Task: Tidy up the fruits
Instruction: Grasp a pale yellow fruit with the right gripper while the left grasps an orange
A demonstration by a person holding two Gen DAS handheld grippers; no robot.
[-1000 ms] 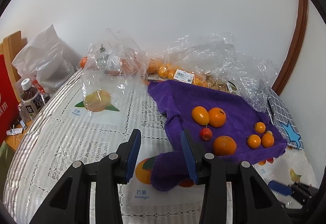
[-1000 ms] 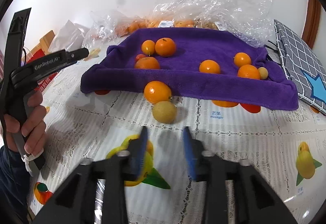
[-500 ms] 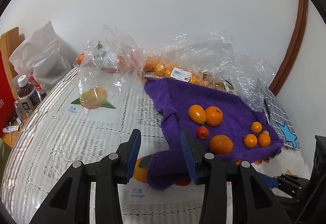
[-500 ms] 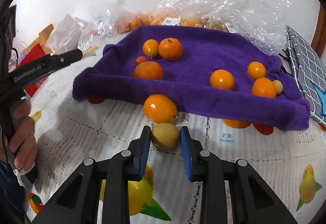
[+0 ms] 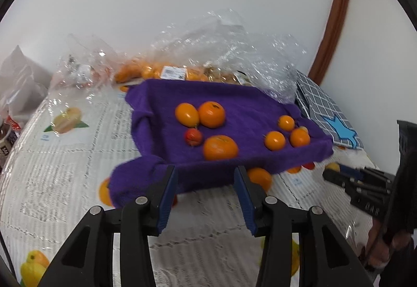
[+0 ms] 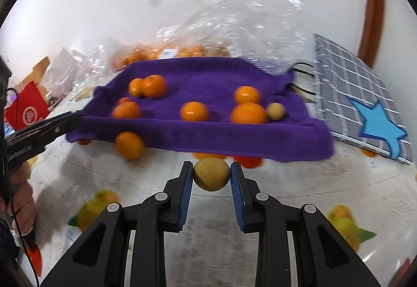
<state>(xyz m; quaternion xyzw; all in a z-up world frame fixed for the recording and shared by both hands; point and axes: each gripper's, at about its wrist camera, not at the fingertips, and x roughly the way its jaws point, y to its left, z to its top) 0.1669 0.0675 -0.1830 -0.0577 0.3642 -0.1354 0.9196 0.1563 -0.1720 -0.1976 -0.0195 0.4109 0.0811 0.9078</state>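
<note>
A purple towel [image 6: 208,83] lies on the table and holds several oranges [image 6: 194,111], a small red fruit [image 5: 193,136] and a small yellow fruit [image 6: 275,111]. My right gripper [image 6: 211,175] is shut on a yellow-brown round fruit [image 6: 211,174], held above the tablecloth just before the towel's front edge. One orange [image 6: 129,145] lies loose on the tablecloth at the towel's front left; in the left wrist view it [image 5: 259,177] shows beside my right fingertip. My left gripper [image 5: 206,191] is open and empty, at the towel's [image 5: 208,104] near edge.
Clear plastic bags with more oranges [image 5: 156,70] sit behind the towel by the wall. A grey checked cloth with a blue star [image 6: 365,109] lies to the right. A red box [image 6: 26,109] and white bags stand at the left. The fruit-print tablecloth [image 6: 338,182] covers the table.
My right gripper closed on the yellow-brown fruit and lifted it off the tablecloth, moving right. My left gripper swung right and closer to the towel's near edge, still open.
</note>
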